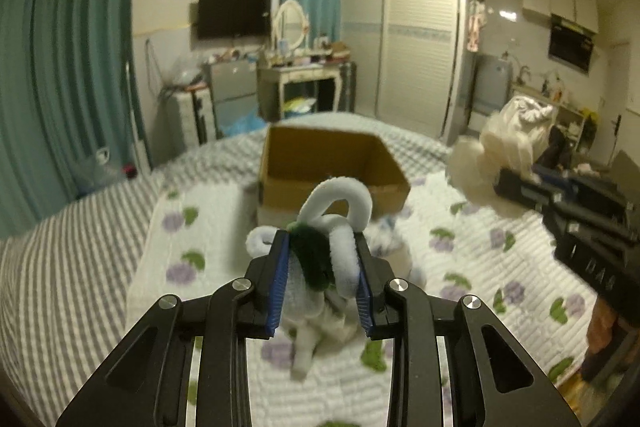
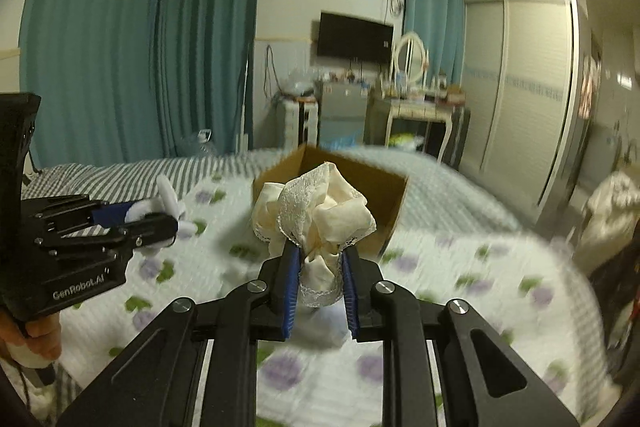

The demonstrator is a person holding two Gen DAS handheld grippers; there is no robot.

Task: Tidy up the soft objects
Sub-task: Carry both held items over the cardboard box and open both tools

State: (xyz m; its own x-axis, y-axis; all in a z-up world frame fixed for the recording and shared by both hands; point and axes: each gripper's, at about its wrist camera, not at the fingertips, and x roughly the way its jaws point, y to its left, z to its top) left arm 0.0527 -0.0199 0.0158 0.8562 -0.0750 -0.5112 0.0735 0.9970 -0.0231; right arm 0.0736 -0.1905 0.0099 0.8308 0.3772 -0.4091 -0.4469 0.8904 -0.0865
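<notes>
A: What is the left gripper (image 1: 322, 255) holding?

B: Its blue pads are pressing on a fuzzy white-and-green toy (image 1: 332, 235), jaws nearly closed; white loops are curling above the fingertips, and a pale part is hanging below them, though blur makes its shape uncertain.

A: And the right gripper (image 2: 320, 259)?

B: It is pinching a cream lace-trimmed cloth (image 2: 316, 215), jaws closed tight on the bunched fabric, which is billowing above the tips.

A: What is lying beyond the grippers?

B: Just ahead of both, an open cardboard box (image 1: 332, 163) is sitting on a white flowered quilt (image 1: 472, 251), which is covering a grey striped bed (image 1: 60, 259) beneath the grippers.

A: How are the grippers standing to each other?

B: They are hovering side by side, apart, each above the quilt; a hand (image 2: 36, 339) is gripping the left handle.
</notes>
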